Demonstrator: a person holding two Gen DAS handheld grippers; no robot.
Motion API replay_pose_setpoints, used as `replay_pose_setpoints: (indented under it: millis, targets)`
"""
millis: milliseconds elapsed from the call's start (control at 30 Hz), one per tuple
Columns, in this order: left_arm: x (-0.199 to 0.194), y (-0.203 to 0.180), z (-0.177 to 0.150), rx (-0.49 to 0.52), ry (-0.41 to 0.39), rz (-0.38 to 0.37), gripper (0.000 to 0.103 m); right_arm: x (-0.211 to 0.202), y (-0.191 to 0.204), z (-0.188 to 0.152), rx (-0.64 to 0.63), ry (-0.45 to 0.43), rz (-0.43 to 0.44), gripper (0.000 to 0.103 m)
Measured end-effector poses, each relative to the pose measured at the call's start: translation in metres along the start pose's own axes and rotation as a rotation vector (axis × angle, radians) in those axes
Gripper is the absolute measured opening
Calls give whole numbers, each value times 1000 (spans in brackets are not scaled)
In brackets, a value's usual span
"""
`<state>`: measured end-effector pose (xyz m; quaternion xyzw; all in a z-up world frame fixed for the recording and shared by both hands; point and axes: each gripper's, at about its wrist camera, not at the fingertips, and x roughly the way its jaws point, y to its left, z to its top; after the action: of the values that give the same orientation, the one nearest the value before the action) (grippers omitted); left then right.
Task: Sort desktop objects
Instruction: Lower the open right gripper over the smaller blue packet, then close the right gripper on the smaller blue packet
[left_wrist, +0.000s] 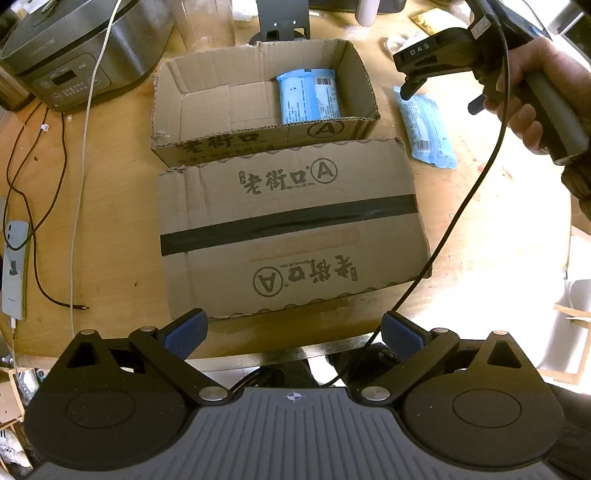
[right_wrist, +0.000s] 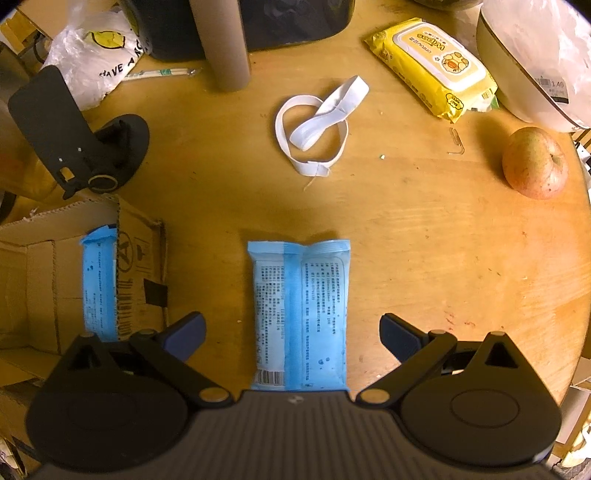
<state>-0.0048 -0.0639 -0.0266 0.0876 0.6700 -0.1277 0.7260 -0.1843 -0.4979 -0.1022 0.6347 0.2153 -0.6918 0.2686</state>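
Blue plastic wraps the tissue pack (right_wrist: 299, 317) lying flat on the wooden table (right_wrist: 424, 229), lengthwise between the spread fingers of the right gripper (right_wrist: 291, 332), which is released and holds nothing. It seems lined up this way so the pads can close across the pack's narrow width. A matching blue pack (left_wrist: 308, 96) already lies inside the open cardboard box (left_wrist: 258, 107), against its right wall, which suggests the box is the sorting bin and this second pack is meant to join it. The loose pack sits just beside that box, outside its right wall. In front of the box, a flattened cardboard lid (left_wrist: 291, 229) with black tape lies on the table. The left gripper (left_wrist: 291, 332) hangs over the lid's near edge, jaws wide and empty, probably waiting. Farther out are a white elastic band (right_wrist: 314, 129), a yellow wet-wipes pack (right_wrist: 432, 66) and an apple (right_wrist: 533, 162), not yet sorted
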Motion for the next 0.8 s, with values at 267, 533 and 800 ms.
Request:
replay_pose_setpoints:
  millis: [267,533,800]
  targets:
    - [0,-1,-1,-4,5,5,103,20,-4,-3,-3,15,-4,103]
    - [1,-1,-1,-6,12,6,103,38,-7,-8,3,3,-14,103]
    - [0,0,-3,-4,14,8,103,50,-5,-13,-8,-1,-15,103]
